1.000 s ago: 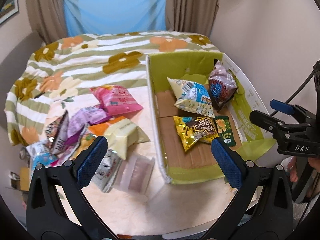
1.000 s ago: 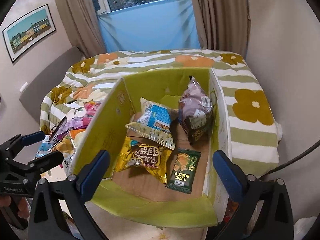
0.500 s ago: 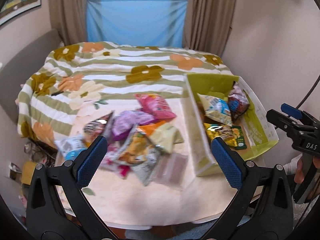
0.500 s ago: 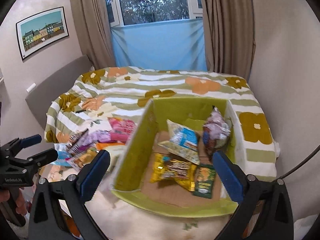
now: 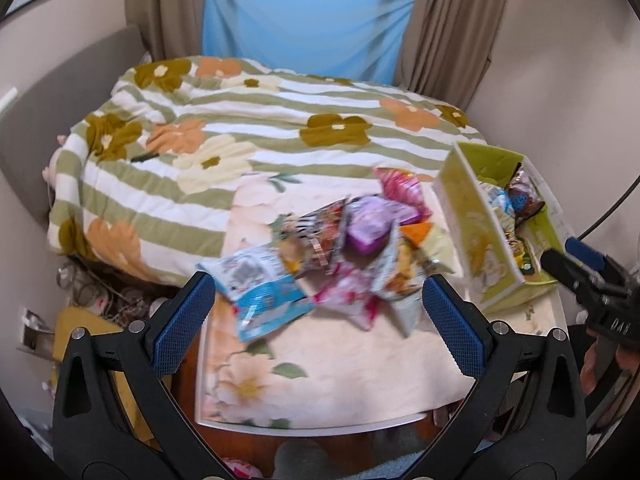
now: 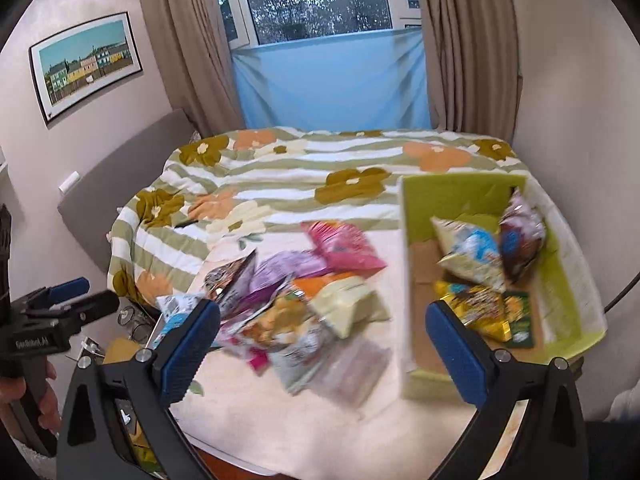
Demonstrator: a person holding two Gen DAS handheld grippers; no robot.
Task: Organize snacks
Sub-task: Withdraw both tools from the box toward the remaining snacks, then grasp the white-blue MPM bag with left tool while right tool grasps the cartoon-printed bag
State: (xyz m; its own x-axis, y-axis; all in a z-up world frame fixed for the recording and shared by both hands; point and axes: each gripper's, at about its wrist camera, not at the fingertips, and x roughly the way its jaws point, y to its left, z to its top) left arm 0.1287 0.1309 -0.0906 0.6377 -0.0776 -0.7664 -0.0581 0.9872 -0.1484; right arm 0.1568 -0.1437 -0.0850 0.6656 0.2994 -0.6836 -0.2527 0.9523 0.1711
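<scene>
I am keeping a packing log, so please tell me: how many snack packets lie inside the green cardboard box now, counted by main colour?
pale plastic bag with blue print: 1
dark purple-brown plastic bag: 1
yellow foil bag: 1
small dark green flat packet: 1
Total: 4 inside the green cardboard box
</scene>
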